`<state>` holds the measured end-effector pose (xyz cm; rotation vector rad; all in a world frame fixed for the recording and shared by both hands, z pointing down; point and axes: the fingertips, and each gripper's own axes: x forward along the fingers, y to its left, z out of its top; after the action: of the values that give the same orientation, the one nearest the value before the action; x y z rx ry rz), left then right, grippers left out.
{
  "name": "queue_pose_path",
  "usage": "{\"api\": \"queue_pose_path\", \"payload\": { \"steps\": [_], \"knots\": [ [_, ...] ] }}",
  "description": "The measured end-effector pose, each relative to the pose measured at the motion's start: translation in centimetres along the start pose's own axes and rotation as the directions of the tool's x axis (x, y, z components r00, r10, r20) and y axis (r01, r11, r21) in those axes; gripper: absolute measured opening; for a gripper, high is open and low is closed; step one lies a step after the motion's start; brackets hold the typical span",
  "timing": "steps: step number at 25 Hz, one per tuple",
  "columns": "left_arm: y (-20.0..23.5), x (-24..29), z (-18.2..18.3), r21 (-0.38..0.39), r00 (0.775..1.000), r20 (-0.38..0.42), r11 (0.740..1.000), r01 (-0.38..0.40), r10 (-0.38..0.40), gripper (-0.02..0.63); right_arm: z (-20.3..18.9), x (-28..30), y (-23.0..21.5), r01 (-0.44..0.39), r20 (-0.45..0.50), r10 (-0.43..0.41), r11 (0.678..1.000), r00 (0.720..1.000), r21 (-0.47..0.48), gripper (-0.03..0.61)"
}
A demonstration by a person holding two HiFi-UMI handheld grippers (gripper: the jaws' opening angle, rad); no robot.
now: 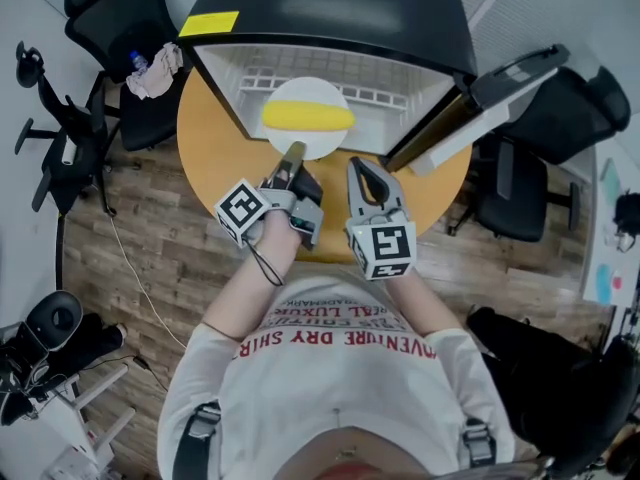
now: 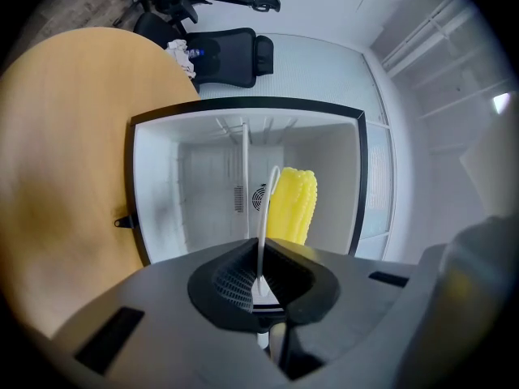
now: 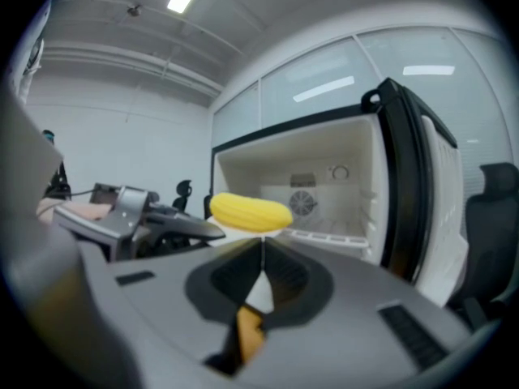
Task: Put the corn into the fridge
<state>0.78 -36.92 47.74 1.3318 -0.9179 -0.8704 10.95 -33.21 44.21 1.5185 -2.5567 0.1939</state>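
Left tool (image 1: 293, 155) clenched on the near rim of the white plate (image 1: 316, 145), corn (image 1: 308, 117) lying on it, at the open fridge (image 1: 228, 86) mouth over the tabletop (image 1: 213, 158) middle, right tool (image 1: 357, 163) clenched empty just beside the plate.

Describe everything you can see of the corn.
The corn is one bare yellow cob with neat rows of kernels, no husk, looking whole and smooth, perhaps plastic. It lies on its side across a white plate, touching only that plate. The left gripper is clamped on the plate's rim and holds it level at the mouth of the open fridge; no jaw touches the cob.
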Motion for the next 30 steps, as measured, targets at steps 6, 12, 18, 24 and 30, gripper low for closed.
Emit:
{"api": "queue_pose_path", "payload": {
  "steps": [6, 12, 18, 24, 30],
  "knots": [
    [0.5, 2.8, 1.3, -0.01, 1.0, -0.008, 1.0, -0.01, 0.01, 0.035, 0.1, 2.0, -0.9, 0.013, -0.016, -0.013, 1.0, 1.0, -0.003, 0.029],
    [1.0, 5.2, 2.3, -0.011, 1.0, -0.017, 1.0, -0.018, 0.017, 0.035, -0.7, 3.7, -1.8, 0.022, -0.051, -0.022, 1.0, 0.998, 0.005, 0.029],
    [1.6, 7.0, 3.0, -0.015, 0.999, -0.018, 0.999, -0.034, 0.034, 0.037, -1.1, 5.0, -2.3, 0.019, -0.06, -0.018, 1.0, 0.998, 0.018, 0.029],
    [2.3, 8.7, 3.3, -0.044, 0.998, -0.011, 0.998, -0.055, 0.054, 0.037, -1.8, 6.1, -3.1, 0.022, -0.078, -0.02, 0.999, 0.997, 0.03, 0.029],
    [2.4, 8.9, 3.5, -0.06, 0.998, -0.002, 0.996, -0.063, 0.063, 0.043, -2.1, 6.1, -3.1, 0.033, -0.088, -0.029, 0.999, 0.996, 0.036, 0.029]
  ]
}}
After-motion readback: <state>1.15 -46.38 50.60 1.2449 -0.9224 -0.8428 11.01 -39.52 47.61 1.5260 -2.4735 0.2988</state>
